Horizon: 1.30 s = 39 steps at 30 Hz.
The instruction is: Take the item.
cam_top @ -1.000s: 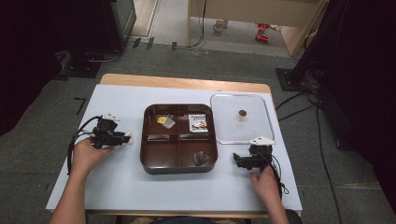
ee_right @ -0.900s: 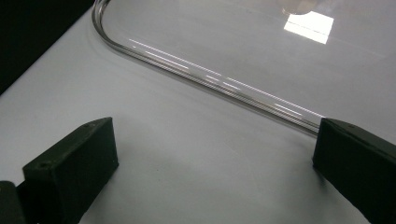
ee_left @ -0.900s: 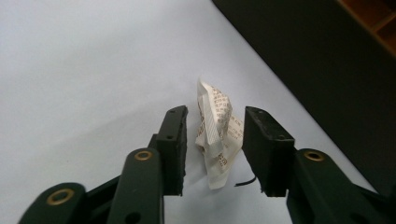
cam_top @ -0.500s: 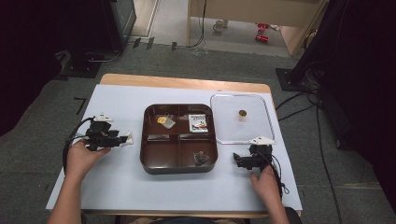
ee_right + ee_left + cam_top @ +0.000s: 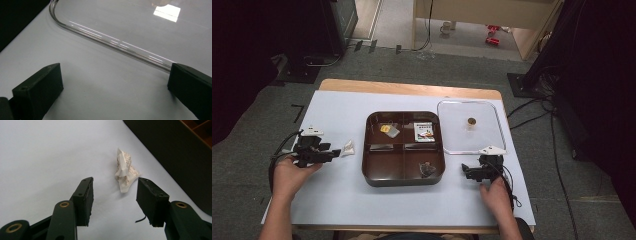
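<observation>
Left gripper [image 5: 113, 200] low over a white tabletop [image 5: 45, 152], jaws parted with a wide gap. Just ahead of the gap, nearer the right-hand jaw, a crumpled white printed packet [image 5: 125, 171], not touching either pad. Beyond and to the right, the dark wall of a tray [image 5: 172, 152].

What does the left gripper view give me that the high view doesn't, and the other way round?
Left gripper view alone: brown print on the crumpled white packet, which lies ahead of the open left claw, untouched. High view alone: the clear lid to the right, the right claw, and small items in the tray's compartments. Both: the packet, the left claw, the brown tray and the white tabletop.
</observation>
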{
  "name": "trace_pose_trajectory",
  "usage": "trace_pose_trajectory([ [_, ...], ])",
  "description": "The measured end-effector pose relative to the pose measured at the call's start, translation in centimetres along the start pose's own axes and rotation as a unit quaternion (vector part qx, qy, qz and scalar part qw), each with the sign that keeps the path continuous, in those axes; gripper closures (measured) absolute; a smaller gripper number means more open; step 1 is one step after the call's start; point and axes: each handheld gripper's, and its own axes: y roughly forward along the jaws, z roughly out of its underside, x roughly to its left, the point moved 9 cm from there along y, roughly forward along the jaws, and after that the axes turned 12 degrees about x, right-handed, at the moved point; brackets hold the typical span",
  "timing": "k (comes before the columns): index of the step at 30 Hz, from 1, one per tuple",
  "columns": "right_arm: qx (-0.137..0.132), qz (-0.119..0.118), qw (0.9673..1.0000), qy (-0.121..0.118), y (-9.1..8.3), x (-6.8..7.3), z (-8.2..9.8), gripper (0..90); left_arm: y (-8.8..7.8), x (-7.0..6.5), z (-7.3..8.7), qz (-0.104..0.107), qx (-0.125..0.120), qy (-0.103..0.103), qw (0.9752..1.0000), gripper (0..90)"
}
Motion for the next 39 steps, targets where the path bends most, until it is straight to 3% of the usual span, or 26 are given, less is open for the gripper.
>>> trace_pose_trajectory([
  [12, 0.0, 0.0, 1.0, 0.0, 0.0, 0.0, 0.0, 0.0, 0.0, 1.4, 1.4, -0.007, 0.01, -0.006, 0.9999, 45.2],
  [22, 0.0, 0.0, 1.0, 0.0, 0.0, 0.0, 0.0, 0.0, 0.1, 3.2, 2.5, -0.018, 0.012, -0.026, 0.9994, 44.5],
  [25, 0.0, 0.0, 1.0, 0.0, 0.0, 0.0, 0.0, 0.0, 0.3, 3.6, 2.7, -0.023, 0.014, -0.024, 0.9993, 44.3],
  [28, 0.0, 0.0, 1.0, 0.0, 0.0, 0.0, 0.0, 0.0, 0.6, 3.6, 2.9, -0.03, 0.009, -0.003, 0.9995, 44.8],
  [35, 0.0, 0.0, 1.0, 0.0, 0.0, 0.0, 0.0, 0.0, 0.8, 4.4, 3.6, -0.038, 0.016, -0.013, 0.9991, 43.5],
  [39, 0.0, 0.0, 1.0, 0.0, 0.0, 0.0, 0.0, 0.0, 0.8, 4.5, 3.8, -0.037, 0.009, -0.01, 0.9992, 44.1],
])
